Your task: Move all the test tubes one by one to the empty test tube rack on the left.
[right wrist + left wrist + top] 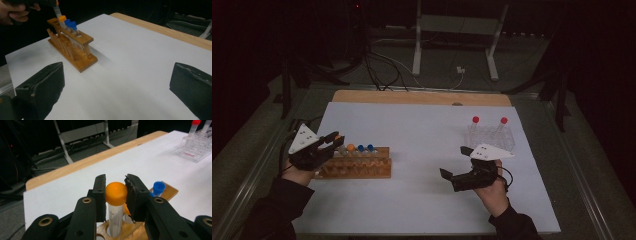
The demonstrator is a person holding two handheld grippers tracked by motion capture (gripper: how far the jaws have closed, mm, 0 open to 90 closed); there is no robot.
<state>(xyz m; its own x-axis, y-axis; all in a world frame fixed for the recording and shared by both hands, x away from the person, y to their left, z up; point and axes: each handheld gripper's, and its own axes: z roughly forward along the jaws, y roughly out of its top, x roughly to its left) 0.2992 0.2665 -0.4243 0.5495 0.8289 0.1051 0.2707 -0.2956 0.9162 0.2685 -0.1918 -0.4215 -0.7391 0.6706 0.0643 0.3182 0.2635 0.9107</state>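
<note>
The room is dim, its background nearly black. Light falls from above onto the white table (422, 145), which glows softly without glare. Shadows are faint. The nearest black claw (115, 87) blurs, and the high view looks grainy.

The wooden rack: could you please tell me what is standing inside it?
The wooden rack holds orange-capped tubes, one between the left gripper jaws, and two blue-capped tubes. Their lower ends are hidden.

A lab bench in a dark room. Capped sample tubes stand in a wooden rack (357, 162) under the left gripper (333, 140), and a clear plastic rack (492, 136) sits just beyond the right gripper (455, 161). Cables and metal stand legs lie on the floor beyond both.
</note>
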